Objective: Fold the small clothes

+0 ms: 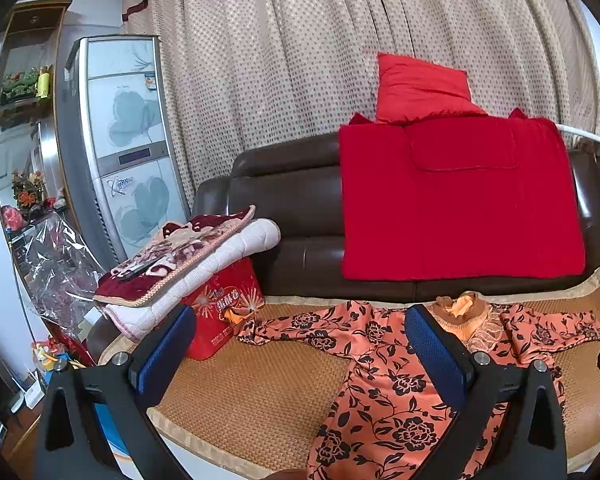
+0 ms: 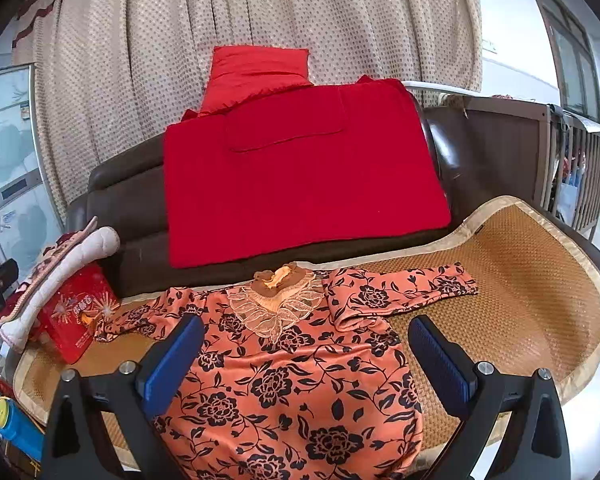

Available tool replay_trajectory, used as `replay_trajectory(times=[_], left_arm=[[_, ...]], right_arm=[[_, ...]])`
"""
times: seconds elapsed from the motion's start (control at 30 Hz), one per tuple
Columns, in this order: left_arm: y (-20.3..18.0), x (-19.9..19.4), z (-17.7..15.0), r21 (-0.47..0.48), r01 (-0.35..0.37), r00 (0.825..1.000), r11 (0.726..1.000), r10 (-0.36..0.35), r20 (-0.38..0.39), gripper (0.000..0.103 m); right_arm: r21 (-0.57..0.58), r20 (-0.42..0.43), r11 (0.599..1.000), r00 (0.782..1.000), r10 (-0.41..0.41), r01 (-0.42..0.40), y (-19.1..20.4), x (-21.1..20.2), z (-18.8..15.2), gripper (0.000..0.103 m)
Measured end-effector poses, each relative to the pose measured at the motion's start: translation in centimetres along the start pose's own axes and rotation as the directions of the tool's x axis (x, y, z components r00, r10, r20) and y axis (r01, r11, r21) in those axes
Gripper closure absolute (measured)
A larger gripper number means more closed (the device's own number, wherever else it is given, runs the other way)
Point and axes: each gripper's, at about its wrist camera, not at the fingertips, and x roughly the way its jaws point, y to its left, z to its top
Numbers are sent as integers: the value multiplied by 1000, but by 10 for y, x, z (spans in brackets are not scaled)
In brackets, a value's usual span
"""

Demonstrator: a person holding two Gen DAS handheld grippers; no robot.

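1. Top (image 2: pixel 284 380): orange with black flowers, lace collar (image 2: pixel 276 304), spread face-up on the mat (image 2: pixel 532 280) over the sofa seat, collar toward the backrest.
2. Sleeves: left sleeve (image 1: pixel 300 322) stretched out flat toward the red box; right sleeve (image 2: pixel 400 286) also out to its side, bunched with a crease near the shoulder.
3. Left claw (image 1: pixel 300 356): wide open, empty, hovering above the top's left side, near the armpit.
4. Right claw (image 2: pixel 306 356): wide open, empty, hovering above the chest and right flank.
5. Step, as judged: very start, no fold made, both claws poised for a first pinch.
6. Next move, probably: pinch a sleeve cuff or side hem, draw it across the chest; thin slippery-looking cloth, so a low, flat pinch against the mat needed, with the bunched shoulder smoothed first.
7. Around: red blanket (image 2: pixel 300 184) draped over the backrest, red pillow (image 2: pixel 256 72) above, folded quilt (image 1: pixel 188 264) stacked on the red box (image 1: pixel 224 312).
8. Writing: box printed with Chinese characters, too small to read; small sticker on the cabinet (image 1: pixel 132 136), unreadable.
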Motion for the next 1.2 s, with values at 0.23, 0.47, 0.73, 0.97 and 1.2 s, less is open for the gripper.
replay_trajectory(times=[0.23, 0.47, 0.73, 0.97, 1.2], left_arm=[[-24, 38, -6, 31, -5, 999, 1000, 7, -49, 0], [-86, 131, -37, 76, 63, 981, 995, -47, -190, 0], [-183, 278, -139, 84, 212, 843, 974, -139, -519, 0], [-208, 305, -160, 101, 241, 812, 965, -144, -565, 0], [-212, 297, -166, 109, 266, 843, 958, -177, -507, 0]], right_arm=[[37, -19, 999, 1000, -16, 17, -14, 38, 6, 0], [227, -44, 973, 998, 39, -28, -85, 112, 8, 0], [754, 27, 648, 991, 133, -108, -284, 218, -30, 1], [860, -66, 510, 991, 120, -4, -342, 291, -30, 23], [760, -248, 626, 968, 28, 176, -322, 350, -7, 67]])
